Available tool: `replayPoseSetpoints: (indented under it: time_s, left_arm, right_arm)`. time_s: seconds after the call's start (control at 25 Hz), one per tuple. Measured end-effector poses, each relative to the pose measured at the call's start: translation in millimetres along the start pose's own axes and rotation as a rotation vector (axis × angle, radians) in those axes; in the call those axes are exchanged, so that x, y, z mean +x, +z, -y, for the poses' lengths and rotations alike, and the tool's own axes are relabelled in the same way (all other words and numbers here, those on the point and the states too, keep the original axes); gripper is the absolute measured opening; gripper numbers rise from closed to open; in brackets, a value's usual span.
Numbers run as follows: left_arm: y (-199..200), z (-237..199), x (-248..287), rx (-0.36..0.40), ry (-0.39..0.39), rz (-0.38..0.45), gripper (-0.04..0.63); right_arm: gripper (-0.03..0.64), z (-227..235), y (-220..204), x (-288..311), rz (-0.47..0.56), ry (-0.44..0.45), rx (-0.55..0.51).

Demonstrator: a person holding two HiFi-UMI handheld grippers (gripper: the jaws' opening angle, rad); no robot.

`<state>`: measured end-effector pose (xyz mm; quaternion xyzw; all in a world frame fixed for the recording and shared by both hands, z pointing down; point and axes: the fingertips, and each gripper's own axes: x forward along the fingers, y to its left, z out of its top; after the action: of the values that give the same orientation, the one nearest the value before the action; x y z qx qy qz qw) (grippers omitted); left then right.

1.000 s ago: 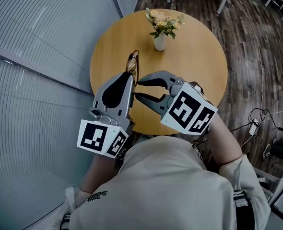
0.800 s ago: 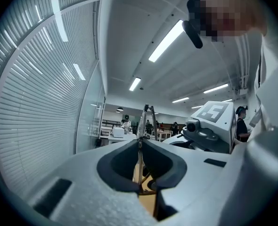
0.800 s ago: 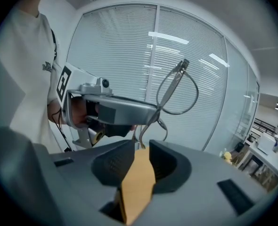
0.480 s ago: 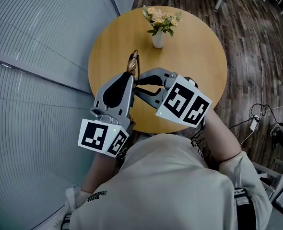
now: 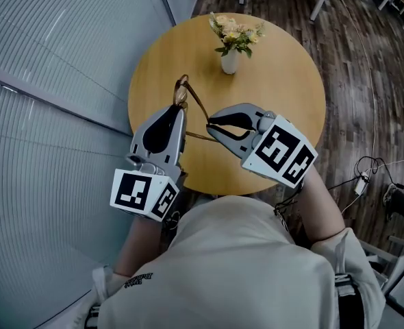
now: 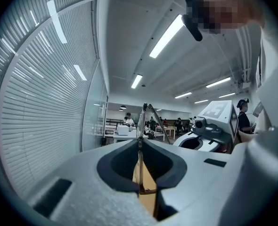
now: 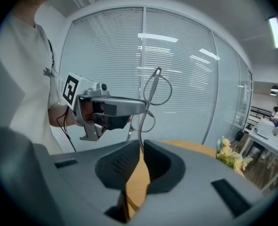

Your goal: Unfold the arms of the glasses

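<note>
Holding the eyeglasses (image 5: 182, 94) over the round counter (image 5: 284, 94), short of the flower vase (image 5: 230, 60)
Their frame is clamped by a lens in the left hand-held gripper (image 5: 180, 112), while the right hand-held gripper (image 5: 209, 123) pinches one thin arm that angles away from the frame; both sit on the person's side of the flower vase, the eyeglasses clear of the counter top

We find the glasses (image 5: 192, 100) mid-frame over the surface (image 5: 284, 94), left tongs (image 5: 179, 105) at their left, right tongs (image 5: 209, 124) at lower right, vase (image 5: 230, 61) behind, toward the top.
</note>
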<state>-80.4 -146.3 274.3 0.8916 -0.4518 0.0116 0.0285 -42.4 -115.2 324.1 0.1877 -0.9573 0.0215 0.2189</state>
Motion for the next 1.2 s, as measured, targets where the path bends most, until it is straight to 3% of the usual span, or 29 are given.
replayPoseSetpoints:
  time_s: [0.28,1.0,1.2]
  left_arm:
    - [-3,-5,-3,0.096,0.042,-0.032,0.043]
    - [-15,-21,-24,0.160,0.133,-0.079,0.041]
    - [-24,-22,-27,0.174,0.140,-0.099,0.041]
  right_arm:
    - [0.044,7,-4,-21,-0.005,-0.058,-0.006]
    - [0.046,36,23,-73,0.045,-0.277,-0.096]
    - [0.046,37,25,-73,0.076,-0.287,-0.098]
